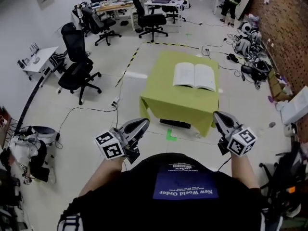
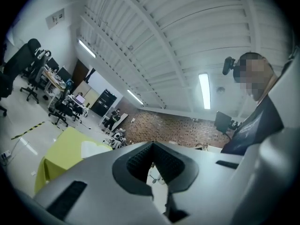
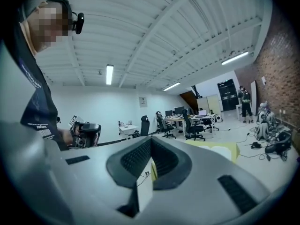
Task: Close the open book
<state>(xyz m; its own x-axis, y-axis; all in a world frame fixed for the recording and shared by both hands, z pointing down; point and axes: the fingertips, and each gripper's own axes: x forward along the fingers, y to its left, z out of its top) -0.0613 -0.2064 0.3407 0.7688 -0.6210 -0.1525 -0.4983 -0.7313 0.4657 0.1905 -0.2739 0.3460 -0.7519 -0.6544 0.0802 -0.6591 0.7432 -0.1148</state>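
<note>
The open book (image 1: 194, 76) lies flat with its pages up on the table with the yellow-green cloth (image 1: 178, 107), well ahead of both your tongs.

Your left gripper (image 1: 143, 123) has its jaws pressed together with nothing between them; its own view shows the ribbed pads meeting at the tips. Your right gripper (image 1: 217, 114) looks the same: jaws together, nothing held. You hold both low in front of your chest, on either side of your body, and neither touches the table or the book. Each marker cube faces up toward the head camera.

The table stands between the two grippers in the head view, with the book toward its far right part. A green tape mark (image 1: 171, 136) sits on the floor just in front of the table's near edge. Black office chairs (image 1: 77, 69) stand off to the left. A brick wall (image 1: 288, 23) runs along the right, with cables and gear piled at its foot.
</note>
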